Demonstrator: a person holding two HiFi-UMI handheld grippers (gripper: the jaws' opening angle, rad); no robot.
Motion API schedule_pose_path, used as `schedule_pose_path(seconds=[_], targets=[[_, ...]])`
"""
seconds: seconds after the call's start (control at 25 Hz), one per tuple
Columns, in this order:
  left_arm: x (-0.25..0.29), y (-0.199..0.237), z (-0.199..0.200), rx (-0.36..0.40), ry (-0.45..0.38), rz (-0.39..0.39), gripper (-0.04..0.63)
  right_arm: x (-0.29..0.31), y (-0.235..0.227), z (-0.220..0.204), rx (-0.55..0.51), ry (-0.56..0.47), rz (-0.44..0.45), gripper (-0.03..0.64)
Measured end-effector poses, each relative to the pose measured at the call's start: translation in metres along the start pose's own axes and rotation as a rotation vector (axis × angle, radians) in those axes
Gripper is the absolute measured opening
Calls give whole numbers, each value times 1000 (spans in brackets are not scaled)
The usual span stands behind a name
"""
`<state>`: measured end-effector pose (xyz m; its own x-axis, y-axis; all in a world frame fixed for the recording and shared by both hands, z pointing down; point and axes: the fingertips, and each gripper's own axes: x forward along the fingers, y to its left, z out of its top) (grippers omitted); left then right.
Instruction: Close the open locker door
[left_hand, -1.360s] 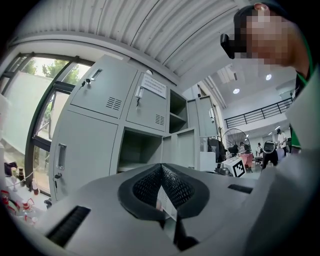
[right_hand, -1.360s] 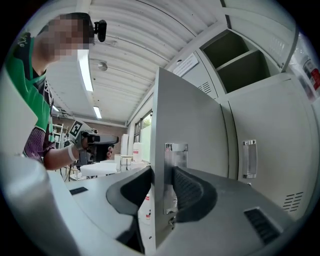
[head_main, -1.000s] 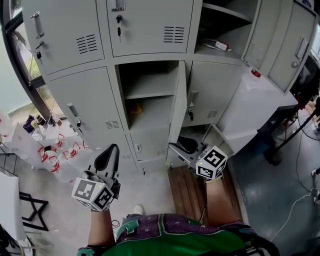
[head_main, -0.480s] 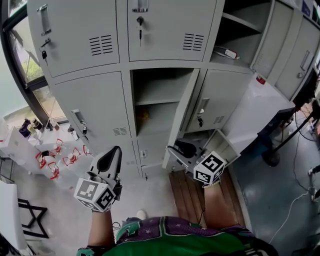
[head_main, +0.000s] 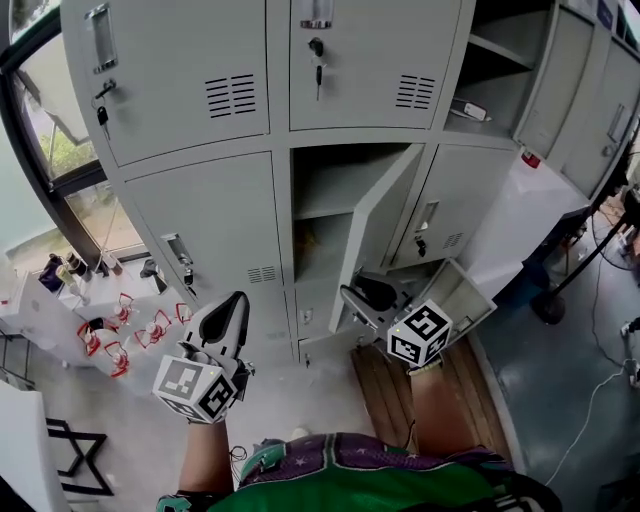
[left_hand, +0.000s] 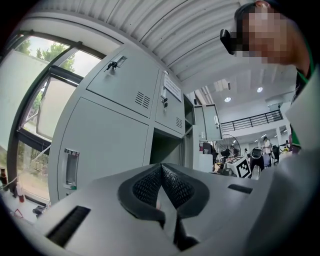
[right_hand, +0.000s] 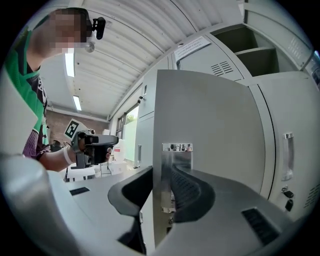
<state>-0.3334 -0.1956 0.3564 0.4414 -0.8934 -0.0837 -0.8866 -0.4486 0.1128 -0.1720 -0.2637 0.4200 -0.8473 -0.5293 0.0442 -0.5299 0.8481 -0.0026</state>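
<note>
The open locker door (head_main: 378, 232) hangs in the middle column of the grey lockers, hinged on its right, in front of its open compartment (head_main: 322, 185). My right gripper (head_main: 362, 297) is at the door's lower free edge. In the right gripper view the door (right_hand: 200, 115) stands edge-on between the jaws, and my right gripper (right_hand: 162, 187) is shut on that edge just below the metal handle plate (right_hand: 176, 148). My left gripper (head_main: 228, 315) hangs left of the door, in front of a closed locker. In its own view the left gripper (left_hand: 161, 182) is shut with nothing in it.
A smaller locker door (head_main: 458, 292) stands open low at the right. More open lockers (head_main: 500, 70) and a white cabinet (head_main: 525, 200) are further right. A wooden pallet (head_main: 385, 385) lies under my right arm. A rack of small red-and-white items (head_main: 110, 325) stands left, by the window.
The door has swung from edge-on to showing more of its face, its free edge nearer the opening. My right gripper stays on that edge. The left gripper has barely moved.
</note>
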Motion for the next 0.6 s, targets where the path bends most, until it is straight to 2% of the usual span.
schedule_pose_path(seconds=[0.6], targets=[[3,42,6,4,10,-86,20,60,-8,3,15,1,-121,110]])
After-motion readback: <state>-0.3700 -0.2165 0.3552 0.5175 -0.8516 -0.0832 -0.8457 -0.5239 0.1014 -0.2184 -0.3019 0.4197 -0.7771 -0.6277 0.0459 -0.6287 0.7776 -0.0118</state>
